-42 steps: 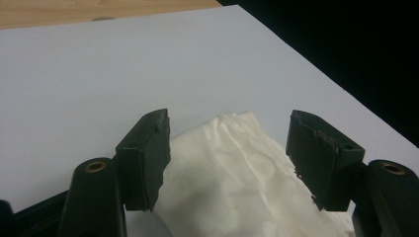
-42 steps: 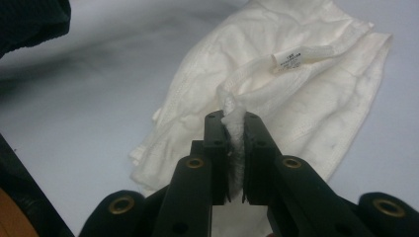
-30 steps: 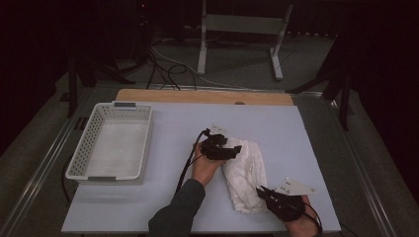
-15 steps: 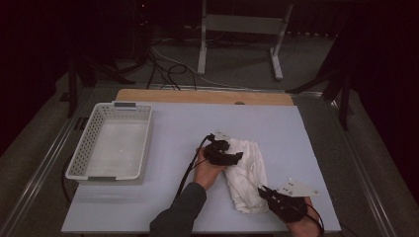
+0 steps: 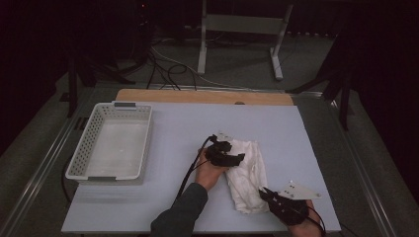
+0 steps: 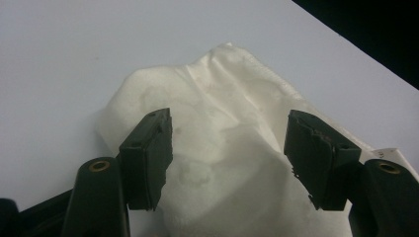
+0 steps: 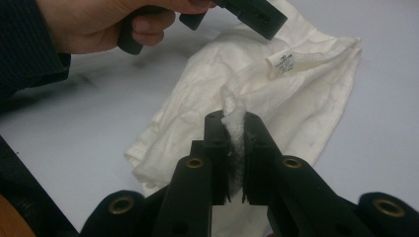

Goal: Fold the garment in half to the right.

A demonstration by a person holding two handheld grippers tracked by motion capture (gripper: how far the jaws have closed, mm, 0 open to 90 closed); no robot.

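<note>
A crumpled white cloth [image 5: 248, 174] lies on the pale table [image 5: 188, 133], right of centre. My left gripper [image 5: 237, 159] hovers over the cloth's upper left part, open, its jaws wide apart above the fabric [image 6: 222, 148]. My right gripper [image 5: 264, 192] is at the cloth's near corner and is shut on a pinched fold of the cloth [image 7: 233, 123]. In the right gripper view the left hand [image 7: 99, 24] holds its gripper above the cloth, and a small label [image 7: 291, 61] shows on the cloth's hem.
A white perforated basket [image 5: 112, 143] stands at the table's left side. A wooden strip [image 5: 202, 96] runs along the far edge. Beyond the table are cables and a metal stand [image 5: 237, 34] on the floor.
The left gripper has shifted slightly toward the near side over the cloth. The right gripper has stayed at the cloth's near corner.
</note>
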